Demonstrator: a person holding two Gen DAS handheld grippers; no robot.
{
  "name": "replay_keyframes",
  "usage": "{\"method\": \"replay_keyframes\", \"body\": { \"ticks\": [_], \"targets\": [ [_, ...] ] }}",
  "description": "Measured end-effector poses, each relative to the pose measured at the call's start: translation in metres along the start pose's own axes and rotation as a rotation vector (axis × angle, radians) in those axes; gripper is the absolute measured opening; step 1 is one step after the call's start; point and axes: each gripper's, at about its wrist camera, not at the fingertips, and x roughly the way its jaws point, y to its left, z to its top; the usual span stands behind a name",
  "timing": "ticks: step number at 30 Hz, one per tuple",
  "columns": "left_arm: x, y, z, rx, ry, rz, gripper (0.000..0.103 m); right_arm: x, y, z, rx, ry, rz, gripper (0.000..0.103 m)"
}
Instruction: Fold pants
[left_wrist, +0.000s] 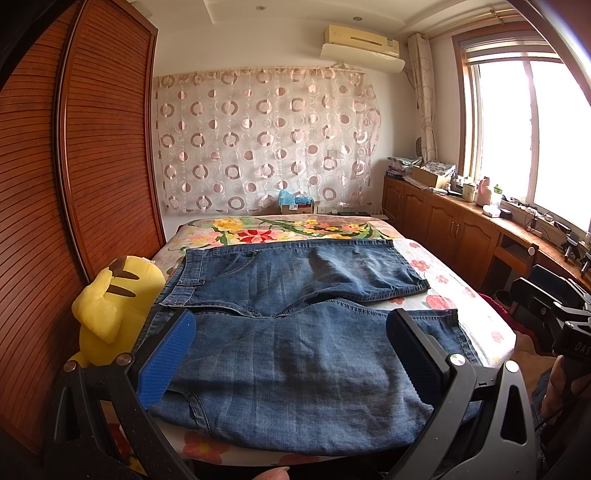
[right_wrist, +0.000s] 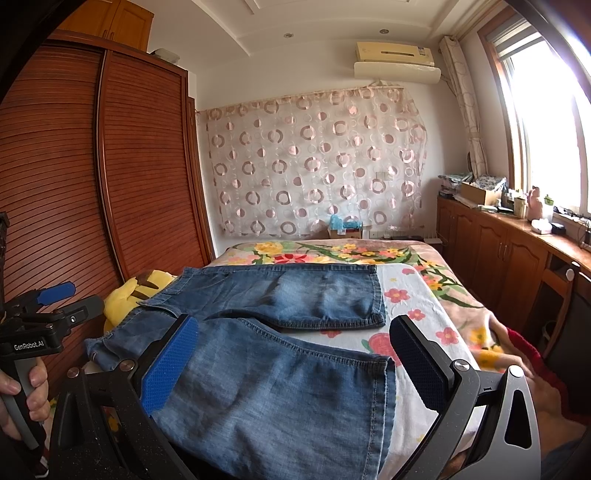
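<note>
Blue denim pants lie spread flat across the floral bed, waistband at the left, both legs running to the right. My left gripper hovers open above the near leg close to the waist, nothing between its blue pads. In the right wrist view the same pants fill the foreground. My right gripper is open over the near leg's hem end, holding nothing. The left gripper also shows at the left edge of that view, held in a hand.
A yellow plush toy sits at the bed's left side beside the slatted wooden wardrobe. Wooden cabinets with clutter run along the right under the window. A box stands beyond the bed's far end.
</note>
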Motion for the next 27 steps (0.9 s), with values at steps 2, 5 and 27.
{"method": "replay_keyframes", "body": {
  "ticks": [2, 5, 27],
  "targets": [
    [0.002, 0.000, 0.001, 0.003, 0.012, 0.004, 0.103, 0.000, -0.002, 0.000, 0.002, 0.002, 0.000, 0.103],
    [0.003, 0.010, 0.004, 0.001, 0.032, 0.012, 0.103, 0.003, -0.005, -0.001, 0.001, 0.013, -0.002, 0.103],
    [0.048, 0.075, -0.041, -0.067, 0.140, 0.072, 0.103, 0.028, -0.018, -0.007, -0.019, 0.136, 0.012, 0.103]
  ]
}}
